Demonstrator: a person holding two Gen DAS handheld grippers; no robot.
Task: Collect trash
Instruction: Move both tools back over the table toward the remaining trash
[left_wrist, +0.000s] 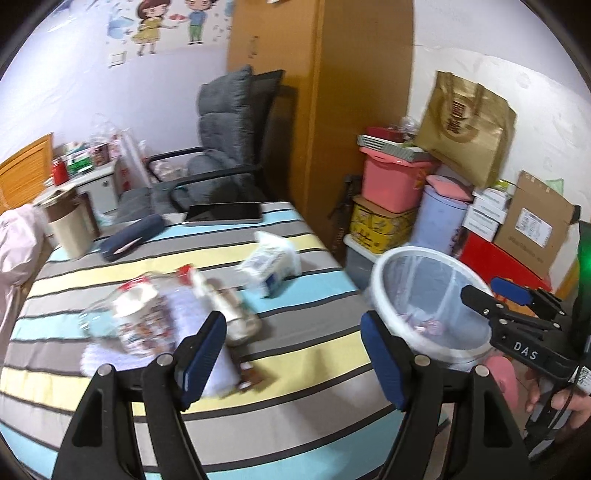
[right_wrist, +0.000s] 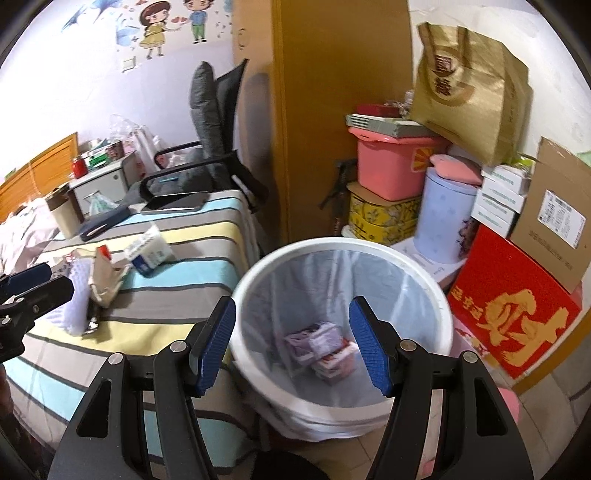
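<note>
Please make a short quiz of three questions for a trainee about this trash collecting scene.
1. True or false: the right gripper holds a wrapper.
2. Where are the purple wrappers? A) on the table B) in the white bin C) on the chair
3. Fill in: the tissue pack lies on the ____ tablecloth.

Key
1. False; it is open and empty above the bin.
2. B
3. striped

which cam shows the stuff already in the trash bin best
The right wrist view: it looks straight down into the white bin, showing the crumpled wrappers at its bottom. The left wrist view shows only a sliver of them through the bin's liner.
</note>
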